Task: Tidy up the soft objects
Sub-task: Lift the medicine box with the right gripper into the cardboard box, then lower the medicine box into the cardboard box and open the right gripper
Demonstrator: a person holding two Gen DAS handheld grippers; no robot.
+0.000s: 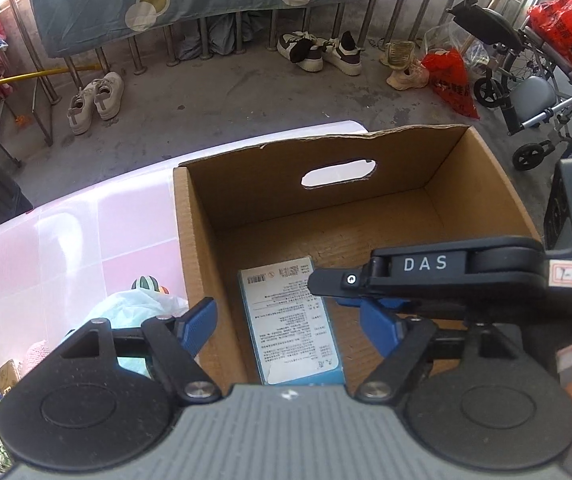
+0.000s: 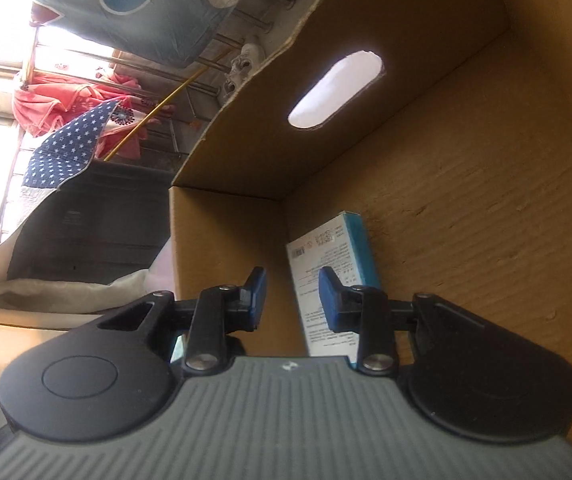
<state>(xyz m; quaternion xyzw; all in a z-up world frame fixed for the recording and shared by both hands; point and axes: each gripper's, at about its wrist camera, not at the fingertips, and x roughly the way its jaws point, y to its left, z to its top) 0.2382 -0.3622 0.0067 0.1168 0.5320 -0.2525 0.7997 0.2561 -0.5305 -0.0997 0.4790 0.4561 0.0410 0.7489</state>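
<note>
Left wrist view: the left gripper [image 1: 286, 320] hangs released, jaws wide, over the near wall of the box [image 1: 481, 184]. Its left pad sits outside the box and nothing is between the pads. On the box floor at lower centre lies the pack [image 1: 291, 320], flat, label up, long axis running from the bottom of the frame toward the handle slot. The right gripper [image 1: 321, 280] reaches in from the right edge just above the pack.

At lower left, on the pink worktop [image 1: 86, 232], waits a pale bag [image 1: 134, 304] with a striped ball [image 1: 146, 282] behind it. Both look light and squashy. I'd pinch the bag at a bunched fold.

Right wrist view: the right gripper [image 2: 291, 300] is inside the box [image 2: 485, 200], jaws narrow but apart, gripping nothing. The pack [image 2: 327, 244] lies in the corner at centre. It looks light, with slick wrap, so I'd take it across its short width.
</note>
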